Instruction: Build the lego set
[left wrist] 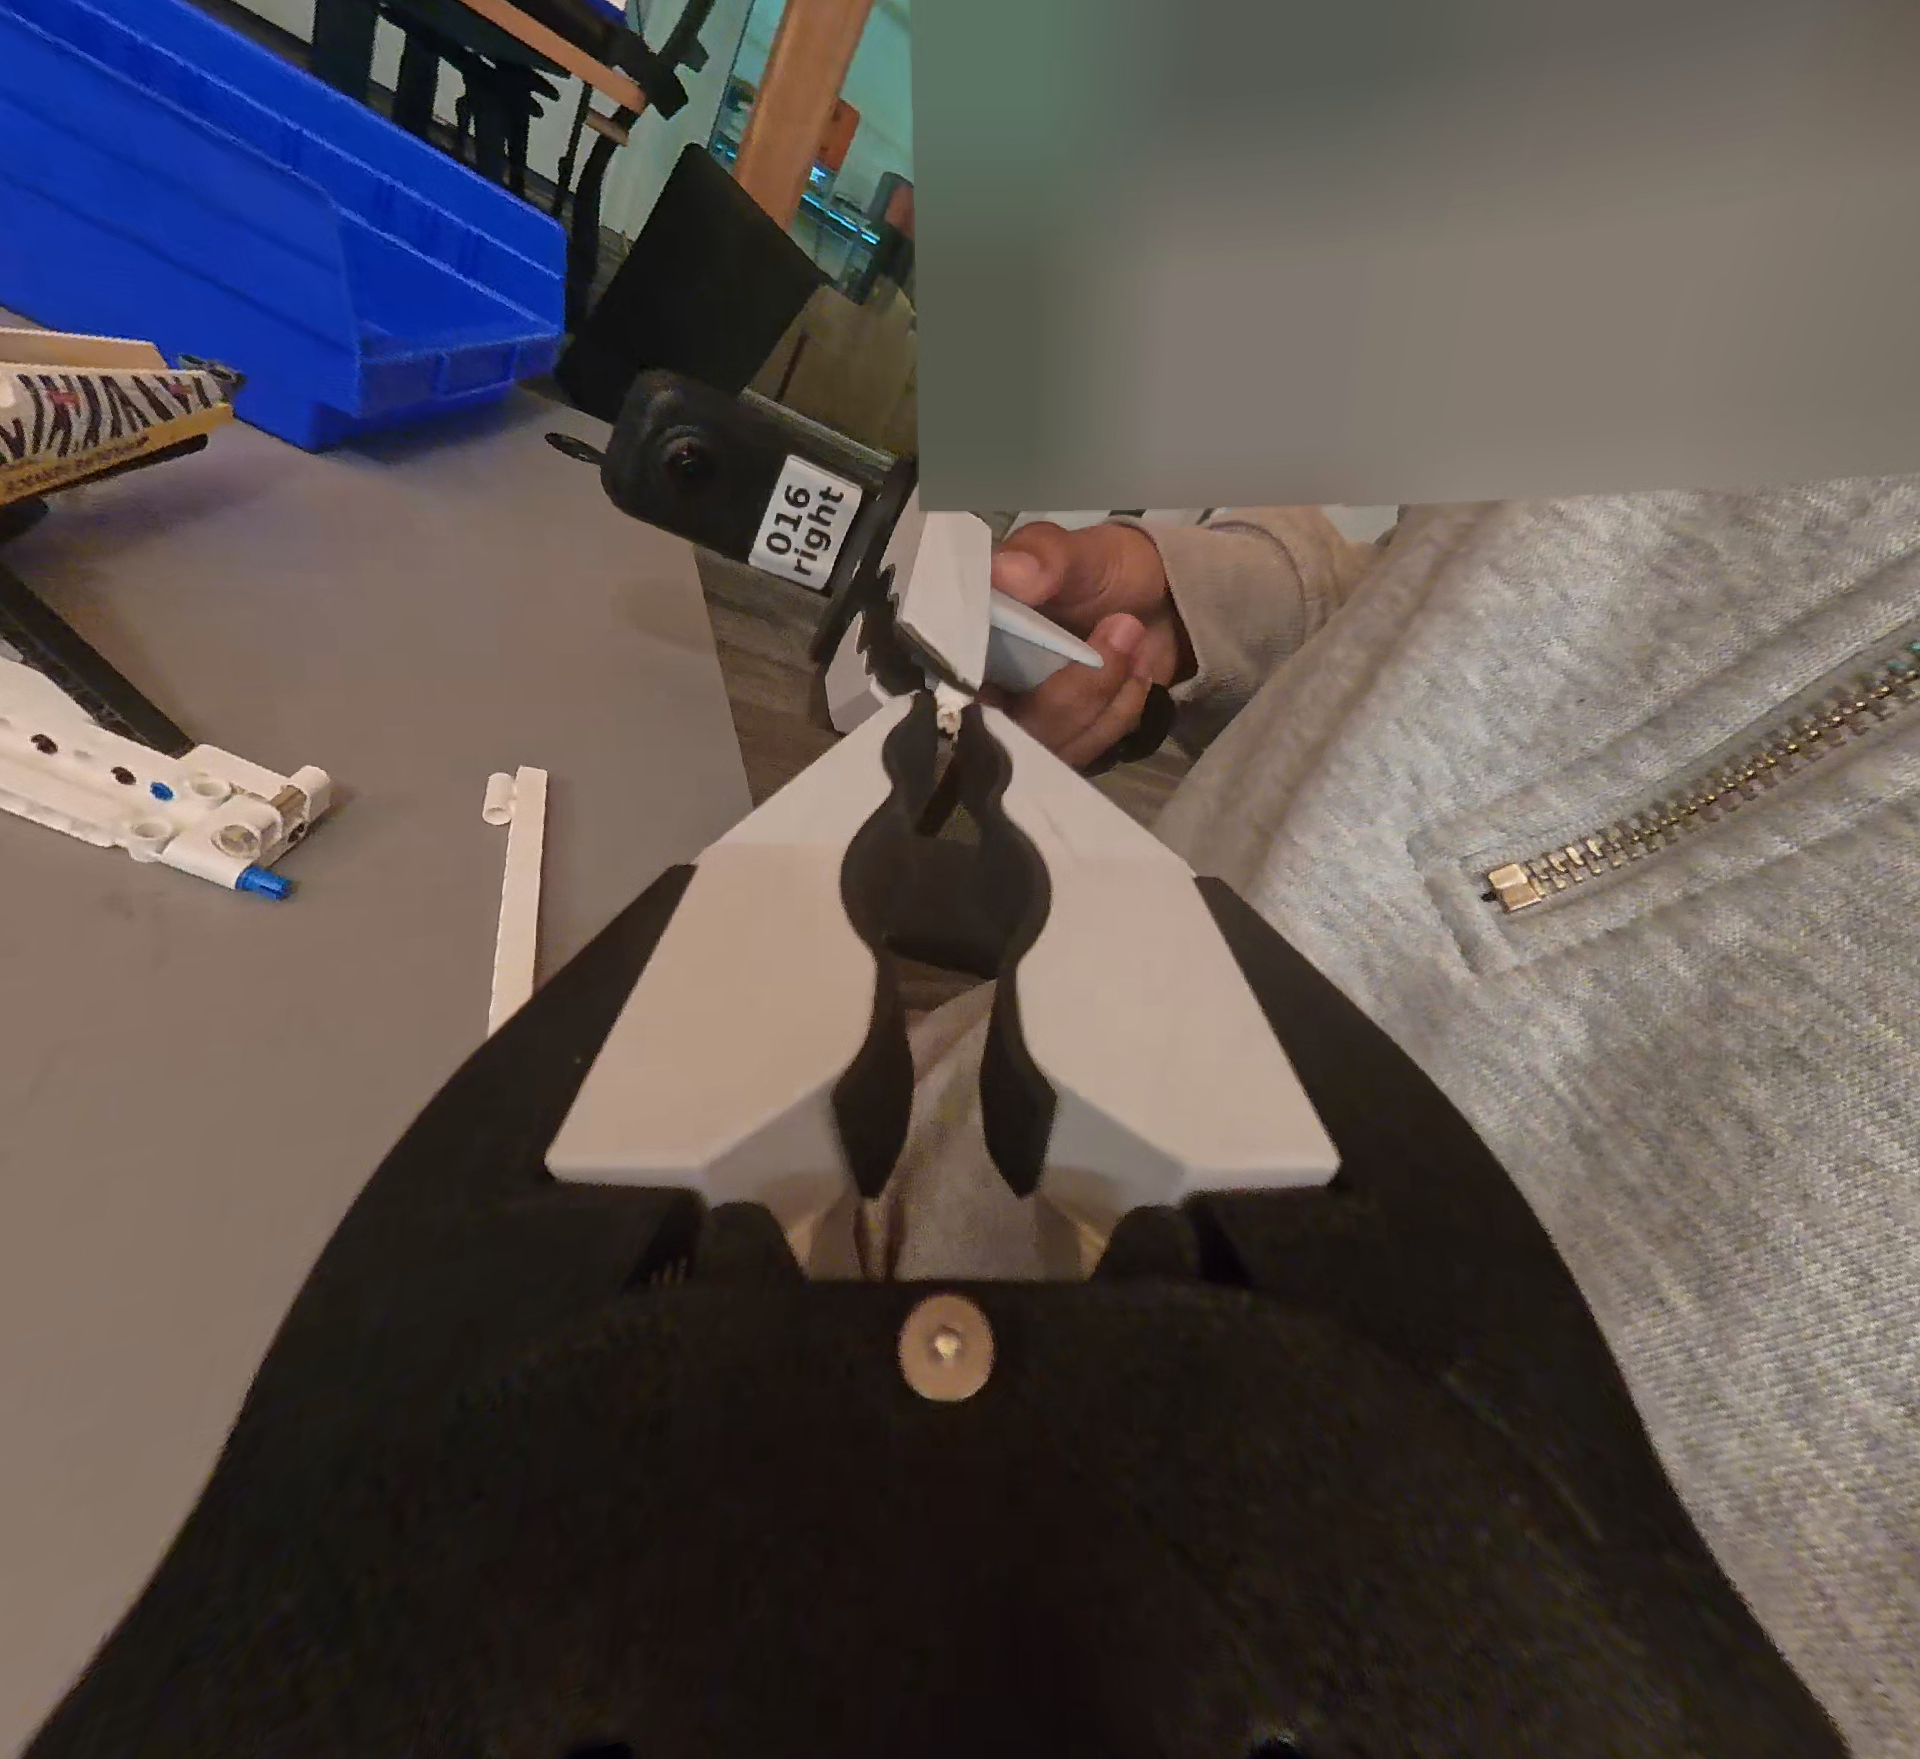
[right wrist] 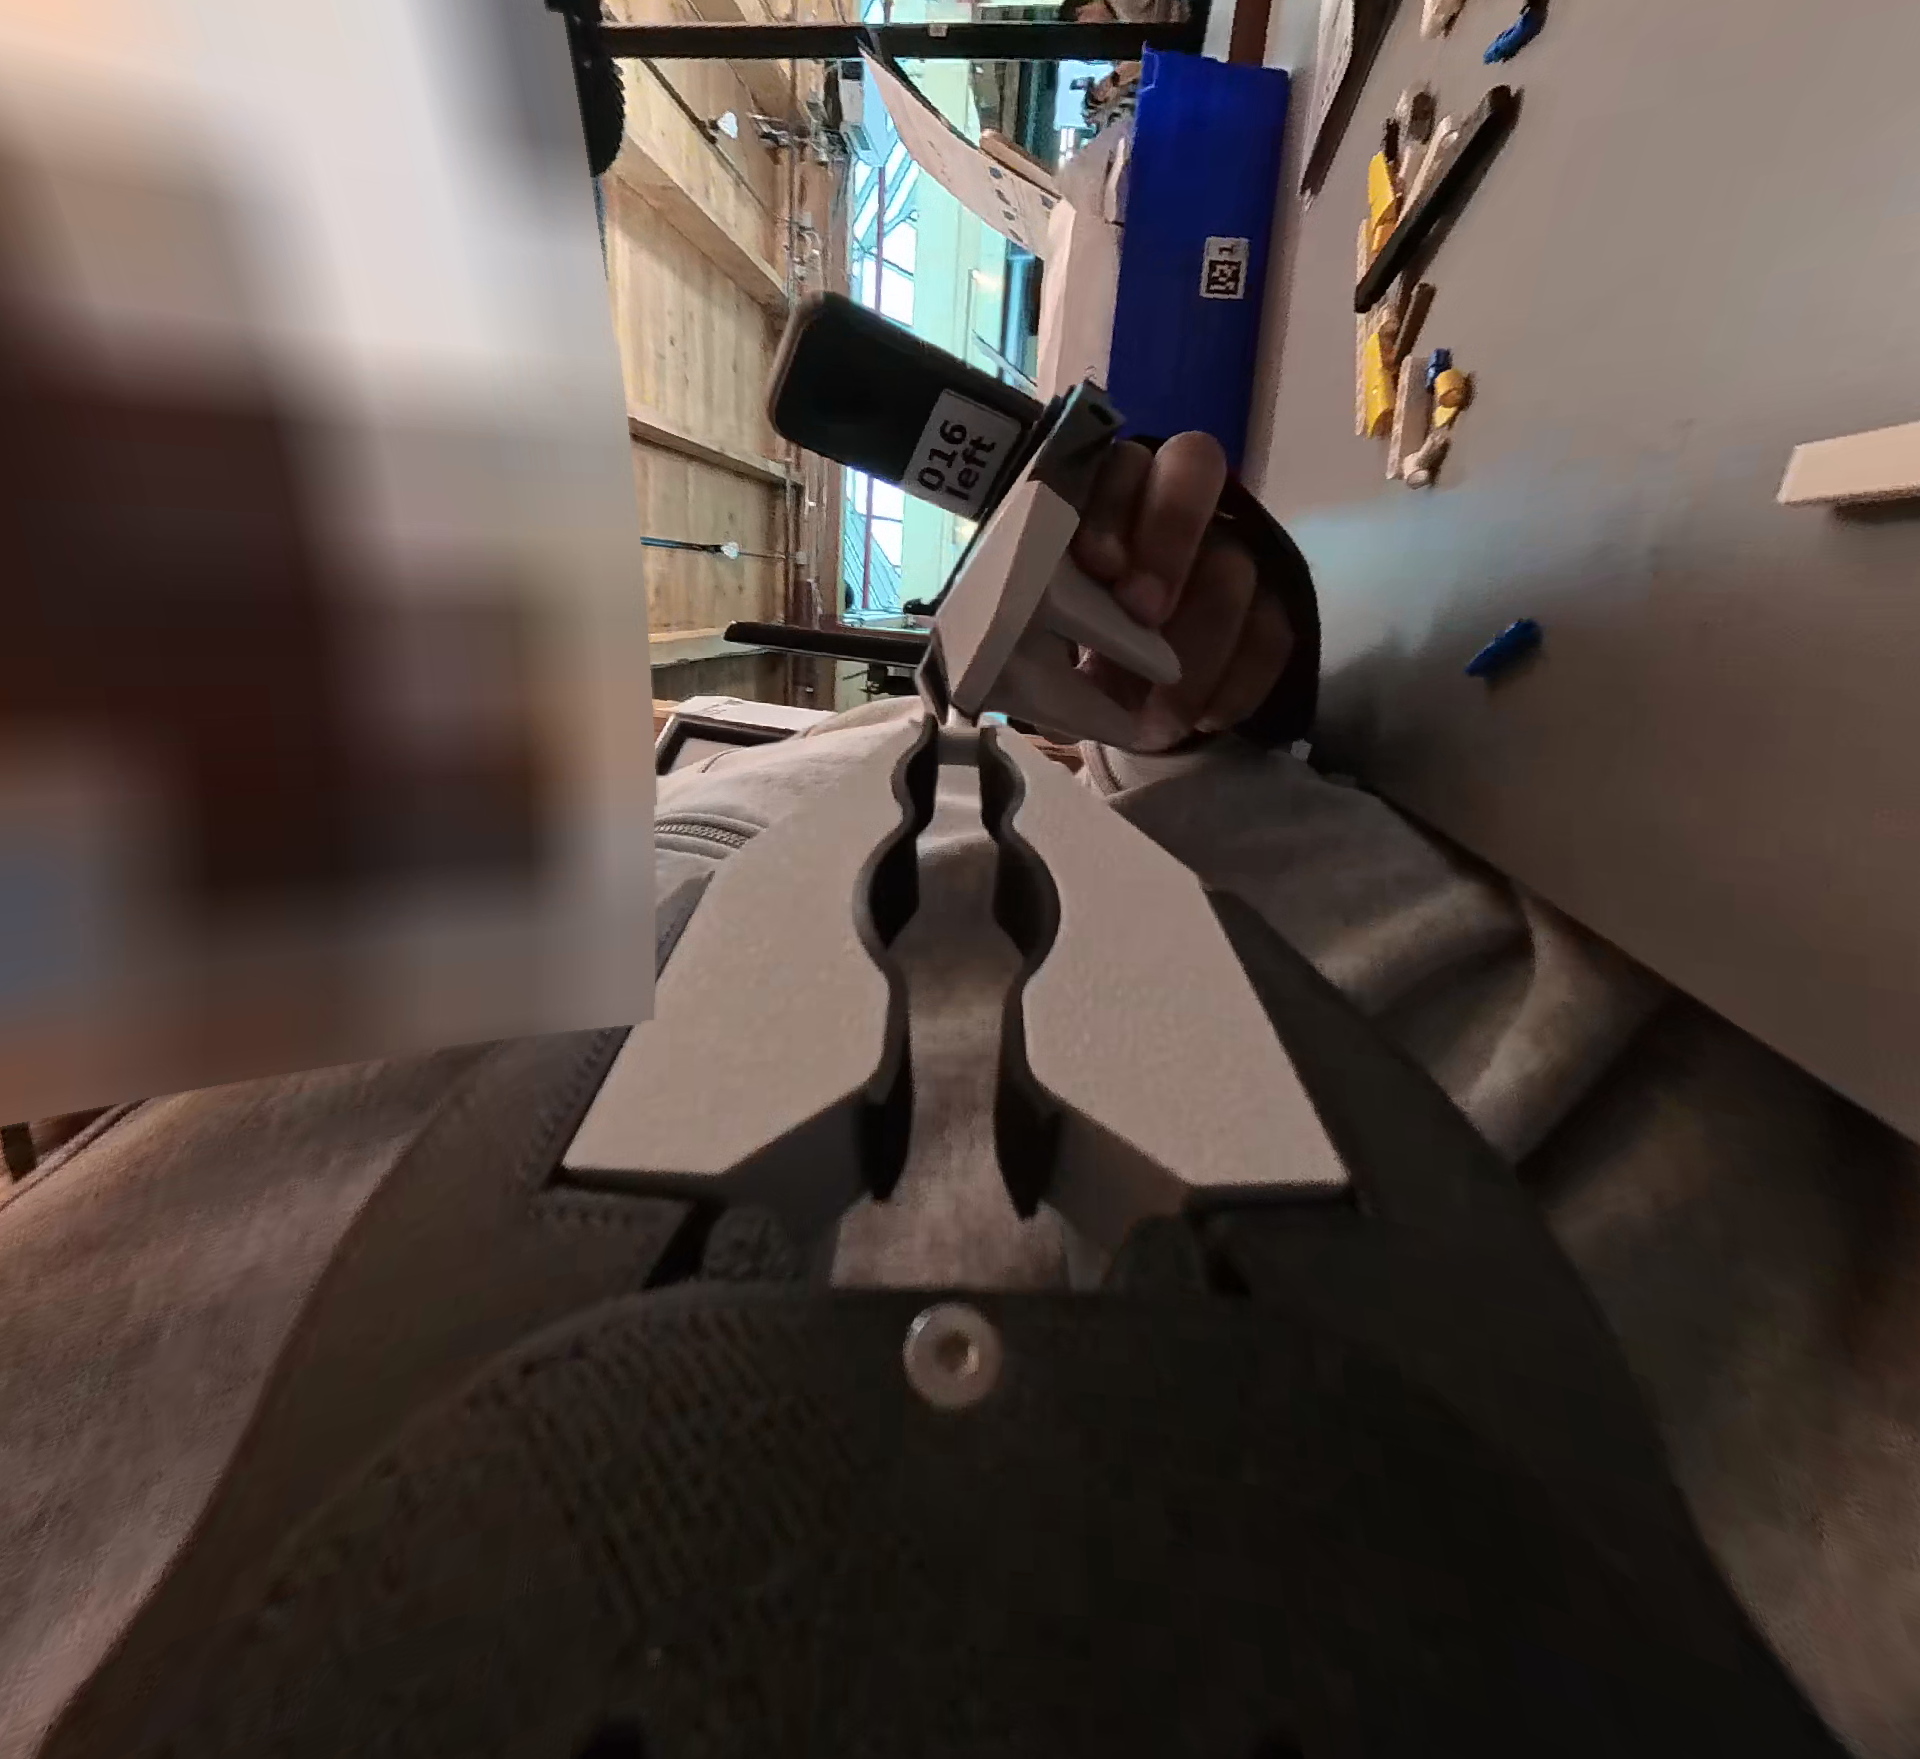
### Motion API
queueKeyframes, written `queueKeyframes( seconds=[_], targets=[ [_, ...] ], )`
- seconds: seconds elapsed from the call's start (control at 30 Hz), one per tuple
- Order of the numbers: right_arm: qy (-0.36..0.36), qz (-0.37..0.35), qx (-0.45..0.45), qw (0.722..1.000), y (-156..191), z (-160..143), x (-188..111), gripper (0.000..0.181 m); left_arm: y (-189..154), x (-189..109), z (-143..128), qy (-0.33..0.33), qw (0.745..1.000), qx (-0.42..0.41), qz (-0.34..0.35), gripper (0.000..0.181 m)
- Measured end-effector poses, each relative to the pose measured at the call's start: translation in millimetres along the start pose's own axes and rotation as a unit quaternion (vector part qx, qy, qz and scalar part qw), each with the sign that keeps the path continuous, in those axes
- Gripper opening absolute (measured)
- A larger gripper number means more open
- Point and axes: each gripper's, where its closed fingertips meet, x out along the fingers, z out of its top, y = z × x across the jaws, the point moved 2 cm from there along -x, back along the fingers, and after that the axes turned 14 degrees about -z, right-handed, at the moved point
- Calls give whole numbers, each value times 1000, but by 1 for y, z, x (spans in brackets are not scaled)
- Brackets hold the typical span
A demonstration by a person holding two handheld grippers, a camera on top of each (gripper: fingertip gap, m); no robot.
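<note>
My left gripper (left wrist: 948, 724) is shut on a small white lego piece (left wrist: 948, 722) at its very tips, held off the table's edge in front of a person's grey zip sweater. My right gripper (right wrist: 954, 733) meets it tip to tip; its jaws stand a narrow gap apart, and what lies between them is hidden. The right gripper also shows in the left wrist view (left wrist: 920, 683), held by a hand. The left gripper shows in the right wrist view (right wrist: 935, 696). A white lego assembly (left wrist: 156, 805) with a blue pin (left wrist: 265, 881) lies on the grey table (left wrist: 312, 649).
A long white beam (left wrist: 516, 888) lies near the table's edge. A blue bin (left wrist: 260, 203) and a zebra-patterned box (left wrist: 94, 421) stand behind. In the right wrist view, yellow and tan loose pieces (right wrist: 1392, 307), a blue pin (right wrist: 1501, 649) and a blue bin (right wrist: 1195, 255) are on the table (right wrist: 1662, 462). My left and right fingertips are right by each other. The white lego assembly (left wrist: 156, 805) is about equally far from each gripper, around 20 centimetres.
</note>
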Motion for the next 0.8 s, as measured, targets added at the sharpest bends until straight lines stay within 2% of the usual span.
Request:
queueKeyframes(
  seconds=[0.3,0.37,0.4,0.47,0.53,0.57,0.6,0.67,0.7,0.73,0.77,0.8],
  targets=[
    [-25,32,-15,999,0,5,-7,7,5,5,1,-24,999,-38,5,4],
    [-58,20,-57,996,0,13,-11,6,10,4,3,-46,997,-58,8,5],
    [-85,4,-90,992,-1,19,-15,0,13,2,4,-62,996,-70,9,5],
    [-129,-48,-168,976,-4,29,-23,0,21,-5,8,-97,990,-104,9,4],
    [-166,-114,-285,937,-2,34,-30,12,28,-10,11,-141,977,-161,-12,4],
    [-170,-150,-358,906,-1,34,-30,17,30,-12,14,-168,967,-187,-25,4],
    [-166,-189,-436,864,-2,31,-29,20,34,-14,15,-190,957,-216,-35,4],
    [-161,-266,-569,761,-6,31,-25,29,39,-15,16,-217,939,-262,-54,4],
    [-163,-289,-617,713,-7,32,-24,30,41,-14,16,-222,932,-280,-60,4],
    [-168,-297,-650,679,-6,32,-22,30,43,-11,15,-221,927,-295,-68,4],
    [-172,-293,-668,662,-4,32,-21,32,43,-9,15,-218,924,-305,-71,4],
    [-172,-281,-673,662,-2,32,-20,33,44,-5,13,-209,923,-315,-71,4]
  ],
)
